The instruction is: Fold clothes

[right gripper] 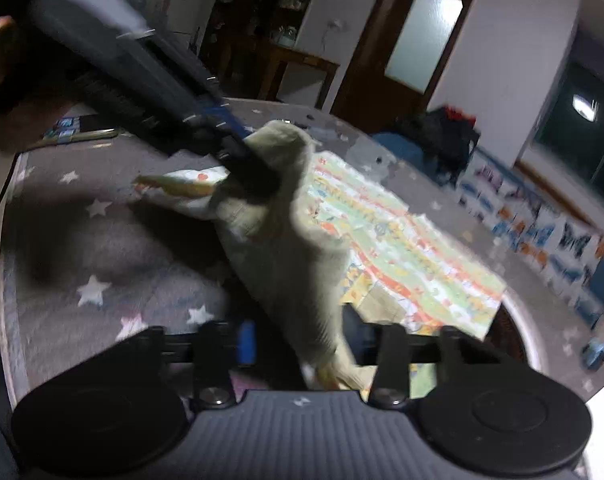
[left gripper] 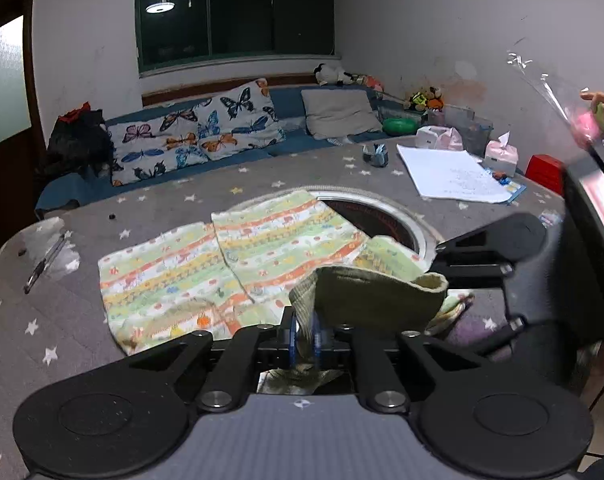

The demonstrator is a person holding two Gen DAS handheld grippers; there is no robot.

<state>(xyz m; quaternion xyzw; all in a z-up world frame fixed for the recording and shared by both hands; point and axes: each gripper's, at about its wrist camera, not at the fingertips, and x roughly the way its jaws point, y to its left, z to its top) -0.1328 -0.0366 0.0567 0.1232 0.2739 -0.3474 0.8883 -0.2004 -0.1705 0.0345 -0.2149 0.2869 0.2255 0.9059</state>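
Cotton, by the look of it: a small striped garment printed in green, orange and yellow [left gripper: 221, 264] lies mostly flat on the grey star-patterned table cover [left gripper: 61, 344], its far corner overhanging a round metal-rimmed recess in the tabletop [left gripper: 386, 216]. The near edge, a ribbed olive-green band [left gripper: 366, 292], is lifted off the table.

The left gripper [left gripper: 305, 338] has its blue fingers [left gripper: 291, 334] pressed together on that lifted band, fabric bunched between them. The right gripper [right gripper: 302, 344] sits at the other end of the same raised edge; one blue finger [right gripper: 245, 340] shows clear of the cloth, and the pale fabric runs down through the gap, but blur hides whether the pads actually press on it (I cannot tell whether this side has a hold).

My reading is that the fold is only beginning, with the near edge being carried over the flat part.

Risks from here: if the right side has no real purchase, that corner would drop and the fold would come out skewed. The left pinch is on a thick bunch, not a clean edge, so layers could slip apart as it travels. Dragging the cloth farther back could also tip more of it into the recess, and the fold would then sag there.
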